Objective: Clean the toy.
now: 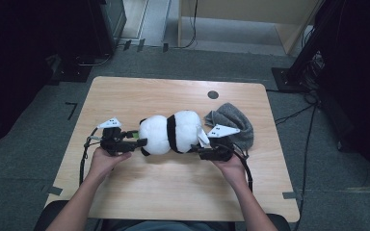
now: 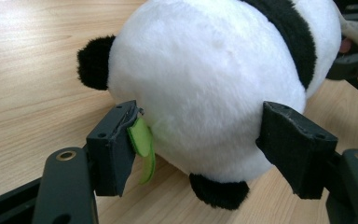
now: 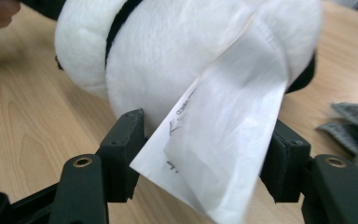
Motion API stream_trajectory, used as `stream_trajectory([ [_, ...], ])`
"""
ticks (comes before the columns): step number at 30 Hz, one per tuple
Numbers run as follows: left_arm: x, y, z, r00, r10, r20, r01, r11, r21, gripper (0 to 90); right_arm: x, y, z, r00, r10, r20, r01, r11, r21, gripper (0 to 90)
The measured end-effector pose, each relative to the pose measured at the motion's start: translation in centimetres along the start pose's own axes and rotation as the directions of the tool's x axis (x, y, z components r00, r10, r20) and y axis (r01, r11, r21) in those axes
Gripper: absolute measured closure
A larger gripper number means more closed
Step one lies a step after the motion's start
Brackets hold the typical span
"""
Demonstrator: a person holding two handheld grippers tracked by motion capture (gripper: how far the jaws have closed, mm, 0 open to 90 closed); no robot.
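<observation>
**Panda toy flanked at both ends, not yet off the counter**

A round black-and-white plush panda toy (image 1: 169, 133) lies on its side in the middle of the light wooden counter (image 1: 173, 187), just beside a crumpled grey knitted cloth (image 1: 233, 120). The left claw (image 2: 200, 135) stands open, its jaws spread around the panda's head end; one pad touches a small green felt tab (image 2: 142, 144). The right claw (image 3: 205, 149) is also open around the opposite end, where a white paper care label (image 3: 228, 140) hangs between the jaws. Judging from this, approach and positioning are done; closing on the plush and moving it remain.
</observation>
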State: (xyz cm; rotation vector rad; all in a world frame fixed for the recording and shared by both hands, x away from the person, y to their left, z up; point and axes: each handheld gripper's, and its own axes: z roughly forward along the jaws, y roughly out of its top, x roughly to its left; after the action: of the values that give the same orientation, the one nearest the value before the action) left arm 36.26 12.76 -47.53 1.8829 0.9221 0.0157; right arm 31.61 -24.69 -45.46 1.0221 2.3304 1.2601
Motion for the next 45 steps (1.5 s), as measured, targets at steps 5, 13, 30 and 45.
stream_trajectory([
  [5, -0.2, 0.2, -0.2, 0.9999, 0.012, -0.011, -0.012, 0.9999, 0.002, 28.9, -1.3, 0.3, -1.4, 0.9985, 0.049, 0.024, -0.048, 0.998, -0.041, 37.2],
  [13, -0.2, 0.4, -0.3, 0.9999, 0.003, -0.014, -0.003, 1.0, 0.009, 28.9, -3.6, 0.4, -2.4, 0.9922, 0.088, 0.088, -0.078, 0.991, -0.105, 36.9],
  [30, -0.6, 1.2, -0.4, 0.9997, 0.025, -0.003, -0.025, 0.9996, 0.011, 29.1, -10.1, -0.6, -3.6, 0.9602, 0.181, 0.213, -0.168, 0.983, -0.076, 24.5],
  [45, -0.7, 1.2, -0.2, 0.9993, 0.037, 0.003, -0.037, 0.9992, 0.017, 29.3, -13.8, -2.5, -1.7, 0.9117, 0.25, 0.326, -0.251, 0.967, -0.039, 16.8],
])
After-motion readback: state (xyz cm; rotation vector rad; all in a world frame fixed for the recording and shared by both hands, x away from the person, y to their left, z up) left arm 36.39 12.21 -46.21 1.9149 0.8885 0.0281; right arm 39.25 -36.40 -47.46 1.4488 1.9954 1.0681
